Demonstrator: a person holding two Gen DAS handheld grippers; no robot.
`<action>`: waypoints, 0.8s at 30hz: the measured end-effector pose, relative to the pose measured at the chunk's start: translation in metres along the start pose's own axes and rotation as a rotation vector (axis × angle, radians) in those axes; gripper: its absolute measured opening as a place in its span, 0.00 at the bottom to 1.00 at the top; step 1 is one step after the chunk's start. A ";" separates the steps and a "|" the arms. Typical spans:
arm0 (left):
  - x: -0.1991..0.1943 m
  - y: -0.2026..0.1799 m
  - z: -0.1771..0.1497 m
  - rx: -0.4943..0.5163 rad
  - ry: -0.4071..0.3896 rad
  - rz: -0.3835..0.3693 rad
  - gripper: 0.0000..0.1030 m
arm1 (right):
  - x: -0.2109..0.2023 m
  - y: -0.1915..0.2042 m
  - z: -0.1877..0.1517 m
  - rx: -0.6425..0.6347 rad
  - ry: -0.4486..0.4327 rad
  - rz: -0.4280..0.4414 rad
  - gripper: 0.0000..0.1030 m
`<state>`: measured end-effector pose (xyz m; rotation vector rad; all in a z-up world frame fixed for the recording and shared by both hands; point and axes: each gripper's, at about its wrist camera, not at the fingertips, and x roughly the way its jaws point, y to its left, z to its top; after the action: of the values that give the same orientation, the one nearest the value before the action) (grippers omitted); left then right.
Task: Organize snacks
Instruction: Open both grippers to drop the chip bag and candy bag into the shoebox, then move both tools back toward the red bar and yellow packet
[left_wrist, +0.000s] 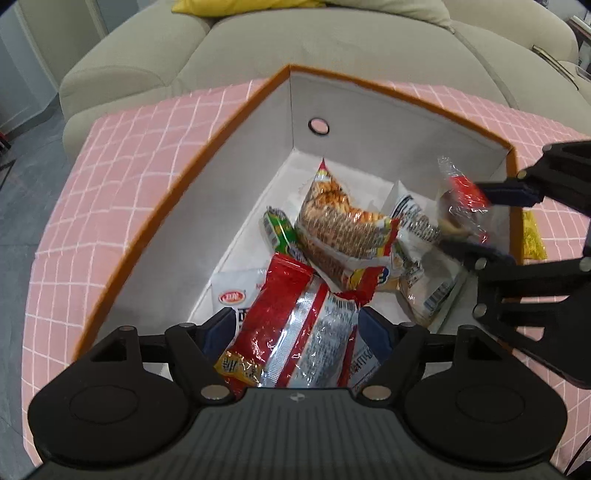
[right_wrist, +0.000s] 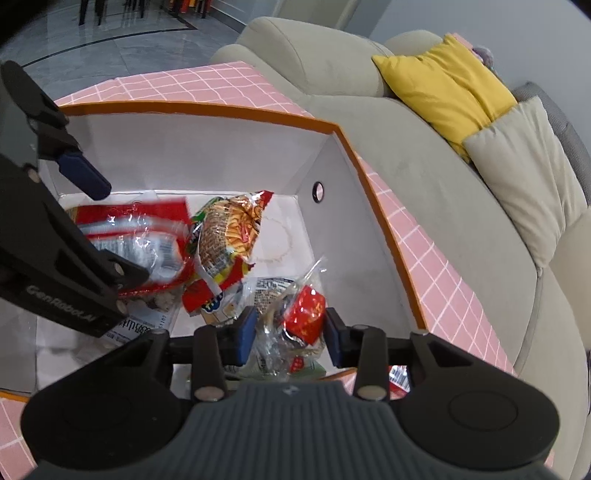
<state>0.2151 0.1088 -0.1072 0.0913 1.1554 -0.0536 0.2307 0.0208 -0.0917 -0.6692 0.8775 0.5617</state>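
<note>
An orange-rimmed box (left_wrist: 229, 177) (right_wrist: 221, 147) with white walls stands on a pink checked cloth and holds several snack packets. My left gripper (left_wrist: 297, 326) (right_wrist: 110, 229) reaches down into it, jaws wide and open. A red and silver packet (left_wrist: 295, 325) (right_wrist: 140, 236) lies loose between its fingers. My right gripper (right_wrist: 290, 336) (left_wrist: 487, 225) hangs over the box's right side, open. A clear-wrapped snack with a red label (right_wrist: 306, 314) (left_wrist: 465, 195) sits between its blue pads. A noodle-snack bag (left_wrist: 332, 221) (right_wrist: 229, 229) rests in the middle of the box.
A green packet (left_wrist: 277, 229) and white packets (left_wrist: 236, 291) lie on the box floor. A yellow packet (left_wrist: 532, 236) lies outside the right wall on the pink cloth (left_wrist: 129, 147). A beige sofa (left_wrist: 295, 44) with a yellow cushion (right_wrist: 443, 85) stands behind the table.
</note>
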 end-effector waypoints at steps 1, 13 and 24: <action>-0.003 0.000 0.001 -0.001 -0.010 0.004 0.86 | 0.000 -0.001 0.000 0.007 0.006 0.002 0.45; -0.047 -0.005 0.004 -0.051 -0.136 0.017 0.86 | -0.037 -0.018 -0.004 0.105 -0.061 0.007 0.60; -0.102 -0.030 -0.008 -0.093 -0.292 0.032 0.86 | -0.091 -0.047 -0.032 0.313 -0.119 0.044 0.61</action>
<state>0.1641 0.0795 -0.0180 0.0185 0.8629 0.0150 0.1996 -0.0490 -0.0166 -0.3295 0.8469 0.4846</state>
